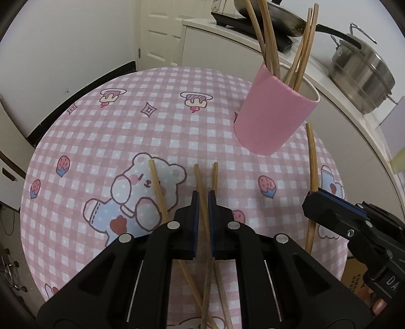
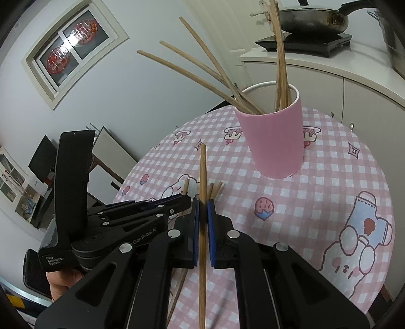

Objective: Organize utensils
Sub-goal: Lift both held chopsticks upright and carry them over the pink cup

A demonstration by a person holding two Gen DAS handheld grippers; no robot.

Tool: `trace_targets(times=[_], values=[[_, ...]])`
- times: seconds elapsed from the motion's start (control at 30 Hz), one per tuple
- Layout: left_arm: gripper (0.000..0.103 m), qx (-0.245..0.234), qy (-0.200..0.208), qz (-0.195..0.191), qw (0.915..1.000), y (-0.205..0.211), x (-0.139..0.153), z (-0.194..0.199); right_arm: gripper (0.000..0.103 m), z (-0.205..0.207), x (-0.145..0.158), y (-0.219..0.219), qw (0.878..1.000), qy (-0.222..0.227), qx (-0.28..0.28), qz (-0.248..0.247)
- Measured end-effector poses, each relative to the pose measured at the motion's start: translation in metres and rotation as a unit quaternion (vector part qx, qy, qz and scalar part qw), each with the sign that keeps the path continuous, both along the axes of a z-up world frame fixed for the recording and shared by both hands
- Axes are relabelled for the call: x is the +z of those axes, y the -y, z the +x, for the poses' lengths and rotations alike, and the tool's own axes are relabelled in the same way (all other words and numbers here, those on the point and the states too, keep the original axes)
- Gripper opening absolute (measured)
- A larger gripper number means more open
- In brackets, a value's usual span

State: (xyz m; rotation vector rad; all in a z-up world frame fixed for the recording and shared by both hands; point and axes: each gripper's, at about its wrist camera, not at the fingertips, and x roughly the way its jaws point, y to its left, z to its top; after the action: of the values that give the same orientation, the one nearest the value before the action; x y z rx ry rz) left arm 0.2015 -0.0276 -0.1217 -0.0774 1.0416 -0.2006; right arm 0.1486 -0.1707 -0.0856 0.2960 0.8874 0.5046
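Several chopsticks (image 2: 202, 65) are stowed in the cup (image 2: 273, 136); one is clamped in each hand-held gripper, left (image 1: 204, 196) and right (image 2: 203, 202); others remain on the worktop (image 1: 101, 121).

My view: a pink-and-white checked cloth (image 1: 177, 121), printed with white bears in pale blue, red strawberries and small cakes, covers the round surface. The cup (image 1: 270, 119) is plain pink outside, cream-white inside. Its chopsticks (image 2: 202, 65) are light tan wood, as is the stick (image 2: 202, 227) between my right tongs (image 2: 203, 205). Both tongs are black with blue pads (image 1: 196, 217). Behind, pale cabinets (image 1: 227, 53), a steel-grey pot (image 1: 362, 73) and a dark pan (image 2: 311, 21).
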Motion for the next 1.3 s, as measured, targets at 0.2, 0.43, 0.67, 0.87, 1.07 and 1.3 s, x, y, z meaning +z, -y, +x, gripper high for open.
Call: trace_targets(times=[0.2, 0.43, 0.67, 0.87, 1.07, 1.3], values=[[0.008, -0.011, -0.007, -0.006, 0.9999, 0.002, -0.004, 0.002, 0.005, 0.005, -0.007, 0.0, 1.0, -0.006, -0.001, 0.003], [0.008, -0.031, -0.015, 0.017, 0.9993, 0.018, -0.013, 0.007, 0.005, 0.011, -0.013, 0.008, 1.0, -0.014, -0.007, 0.005], [0.008, -0.031, -0.02, 0.032, 0.9988, 0.019, -0.019, 0.01, 0.005, 0.016, -0.02, 0.013, 1.0, -0.021, -0.007, 0.009], [0.009, -0.032, -0.025, 0.033, 0.9986, 0.019, -0.021, 0.011, 0.005, 0.019, -0.025, 0.013, 1.0, -0.028, -0.005, 0.011], [0.063, -0.025, 0.001, 0.035, 0.9991, 0.02, -0.016, 0.008, 0.005, 0.02, -0.028, 0.013, 0.999, -0.032, -0.005, 0.011], [0.033, -0.036, -0.005, 0.058, 0.9976, 0.023, -0.019, 0.01, 0.005, 0.021, -0.031, 0.013, 0.999, -0.038, -0.006, 0.015]])
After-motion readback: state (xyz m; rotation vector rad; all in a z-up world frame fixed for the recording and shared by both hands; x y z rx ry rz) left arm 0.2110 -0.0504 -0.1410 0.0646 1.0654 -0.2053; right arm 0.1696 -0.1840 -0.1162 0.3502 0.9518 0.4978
